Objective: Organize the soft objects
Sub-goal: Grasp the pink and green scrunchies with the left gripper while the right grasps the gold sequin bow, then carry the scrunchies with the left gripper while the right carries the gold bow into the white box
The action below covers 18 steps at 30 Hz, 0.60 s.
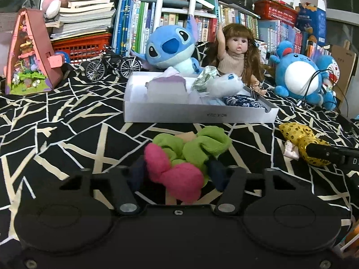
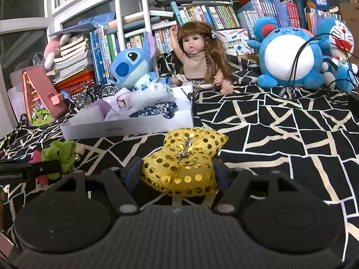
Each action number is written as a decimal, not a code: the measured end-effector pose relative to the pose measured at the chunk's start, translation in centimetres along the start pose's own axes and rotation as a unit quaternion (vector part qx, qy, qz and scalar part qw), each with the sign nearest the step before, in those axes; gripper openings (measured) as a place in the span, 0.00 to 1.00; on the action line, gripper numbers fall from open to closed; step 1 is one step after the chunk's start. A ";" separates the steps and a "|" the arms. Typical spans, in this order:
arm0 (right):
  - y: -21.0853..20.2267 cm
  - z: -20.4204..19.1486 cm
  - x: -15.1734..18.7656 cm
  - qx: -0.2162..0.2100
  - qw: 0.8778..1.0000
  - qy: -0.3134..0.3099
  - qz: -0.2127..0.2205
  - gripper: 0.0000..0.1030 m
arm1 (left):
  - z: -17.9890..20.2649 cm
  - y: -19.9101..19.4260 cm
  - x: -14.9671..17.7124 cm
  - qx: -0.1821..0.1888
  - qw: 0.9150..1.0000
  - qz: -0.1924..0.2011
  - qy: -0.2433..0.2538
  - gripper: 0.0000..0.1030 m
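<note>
My left gripper is shut on a green and pink fabric flower just above the black patterned cloth. My right gripper is shut on a gold sequin bow. Each shows in the other view: the bow at the right, the flower at the left. A white shallow box stands just beyond both, holding several soft things: a lilac cloth, a white fluffy piece and a navy patterned piece. The box also shows in the right wrist view.
Behind the box sit a blue Stitch plush, a doll, a round blue plush with black cables over it, a model bicycle and a pink toy house. Books and red baskets line the back.
</note>
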State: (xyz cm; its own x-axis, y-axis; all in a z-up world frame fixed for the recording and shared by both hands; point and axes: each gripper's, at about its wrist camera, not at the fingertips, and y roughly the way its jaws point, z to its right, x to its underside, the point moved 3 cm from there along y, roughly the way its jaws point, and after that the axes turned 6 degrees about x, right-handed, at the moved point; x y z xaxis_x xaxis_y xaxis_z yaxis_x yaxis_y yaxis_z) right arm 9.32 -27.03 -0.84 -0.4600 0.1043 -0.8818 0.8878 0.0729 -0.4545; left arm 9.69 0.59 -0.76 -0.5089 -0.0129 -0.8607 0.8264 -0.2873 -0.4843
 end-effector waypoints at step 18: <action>-0.8 -0.7 -4.7 -0.068 0.996 0.044 0.040 0.53 | -2.4 -1.9 -4.6 -0.016 0.999 0.032 -0.041 0.36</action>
State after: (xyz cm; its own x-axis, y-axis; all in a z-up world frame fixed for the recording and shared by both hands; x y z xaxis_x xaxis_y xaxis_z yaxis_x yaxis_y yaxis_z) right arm 10.74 -26.84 3.78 -0.3925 0.2014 -0.8974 0.9140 0.1945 -0.3561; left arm 11.03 3.46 3.79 -0.4717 -0.1094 -0.8749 0.8646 -0.2521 -0.4346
